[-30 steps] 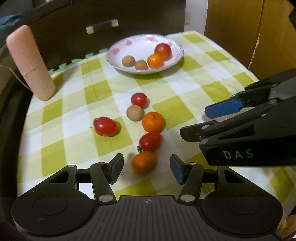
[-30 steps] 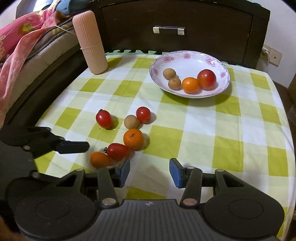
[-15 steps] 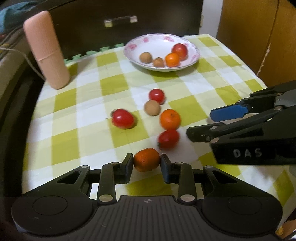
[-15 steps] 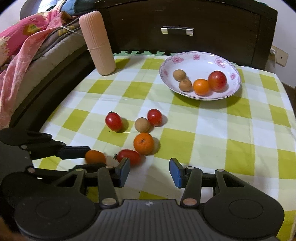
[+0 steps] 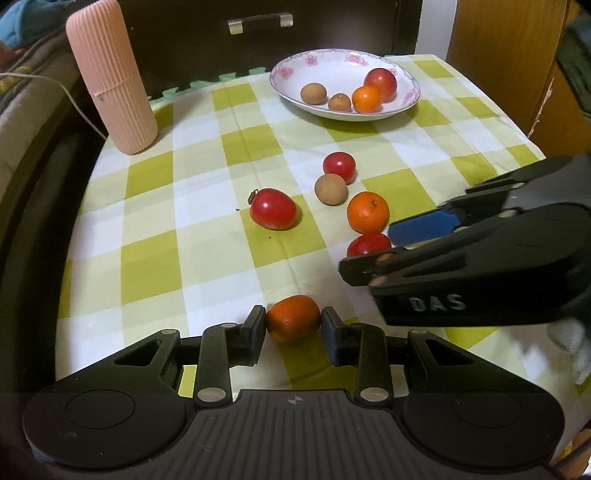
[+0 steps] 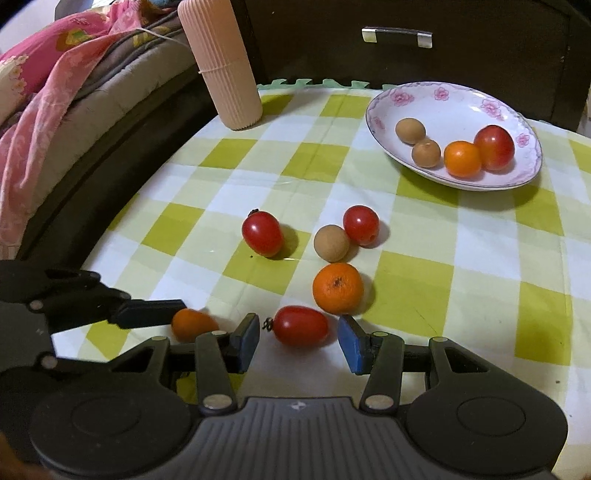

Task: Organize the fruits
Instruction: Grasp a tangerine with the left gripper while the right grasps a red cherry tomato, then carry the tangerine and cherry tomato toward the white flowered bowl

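My left gripper (image 5: pixel 293 328) is shut on a small orange (image 5: pixel 293 318) at the near edge of the checked tablecloth. That orange (image 6: pixel 192 325) also shows beside the left gripper's finger in the right wrist view. My right gripper (image 6: pixel 298 343) is open, and an oval red tomato (image 6: pixel 301 325) lies between its fingers with a gap on each side. Loose on the cloth are a bigger orange (image 6: pixel 338 288), a brown round fruit (image 6: pixel 331 243) and two more red tomatoes (image 6: pixel 263 233) (image 6: pixel 361 224). A flowered white plate (image 6: pixel 454 107) at the back right holds several fruits.
A tall pink ribbed cylinder (image 5: pixel 110 74) stands at the back left corner of the table. A dark drawer front (image 6: pixel 397 35) is behind the plate, bedding (image 6: pixel 55 81) lies to the left, and a wooden cabinet (image 5: pixel 498 55) stands to the right.
My left gripper closed on the small orange. My right gripper moved forward and left until the oval red tomato lay between its open fingers.
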{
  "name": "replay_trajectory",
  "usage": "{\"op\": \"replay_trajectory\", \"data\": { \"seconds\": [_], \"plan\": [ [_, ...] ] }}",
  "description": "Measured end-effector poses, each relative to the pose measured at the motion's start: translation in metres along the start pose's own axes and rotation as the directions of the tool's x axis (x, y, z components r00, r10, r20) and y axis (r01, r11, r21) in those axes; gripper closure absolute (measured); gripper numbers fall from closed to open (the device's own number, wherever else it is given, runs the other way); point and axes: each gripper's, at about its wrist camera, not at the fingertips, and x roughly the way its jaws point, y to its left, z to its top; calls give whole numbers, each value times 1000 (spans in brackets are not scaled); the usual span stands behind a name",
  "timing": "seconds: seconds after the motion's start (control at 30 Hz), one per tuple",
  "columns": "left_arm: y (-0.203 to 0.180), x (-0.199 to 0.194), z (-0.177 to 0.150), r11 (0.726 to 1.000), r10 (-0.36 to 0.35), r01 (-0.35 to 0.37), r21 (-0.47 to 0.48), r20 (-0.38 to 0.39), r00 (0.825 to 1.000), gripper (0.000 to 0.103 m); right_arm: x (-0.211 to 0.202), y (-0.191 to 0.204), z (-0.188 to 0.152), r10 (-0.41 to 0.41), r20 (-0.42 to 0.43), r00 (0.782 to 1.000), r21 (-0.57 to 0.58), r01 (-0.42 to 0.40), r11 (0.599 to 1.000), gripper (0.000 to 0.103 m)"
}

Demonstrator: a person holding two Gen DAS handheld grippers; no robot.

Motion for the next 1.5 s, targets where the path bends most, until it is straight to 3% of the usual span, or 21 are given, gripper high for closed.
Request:
{"op": "replay_trajectory", "data": {
  "seconds": [0.2, 0.77, 1.0, 1.17, 1.5],
  "plan": [
    [-2, 3, -1, 1000, 0, 0, 8, -11, 1000, 61, 1, 2, -3, -24, -6, 1000, -29, 24, 999, 65],
    [-16, 4, 2, 999, -17, 17, 35, 13, 1000, 63, -42, -18, -34, -146, 0, 989, -55, 146, 988, 66],
    [-17, 10, 3, 999, -5, 5, 32, 20, 1000, 61, -36, -19, -41, -152, 0, 988, -75, 152, 985, 65],
    [-18, 13, 6, 1000, 1, -2, 21, 28, 1000, 52, -33, -19, -43, -141, -4, 990, -76, 140, 987, 65],
    [-15, 21, 16, 1000, -10, 10, -17, 37, 999, 51, -34, -20, -43, -134, -9, 991, -71, 133, 989, 65]
  ]
}}
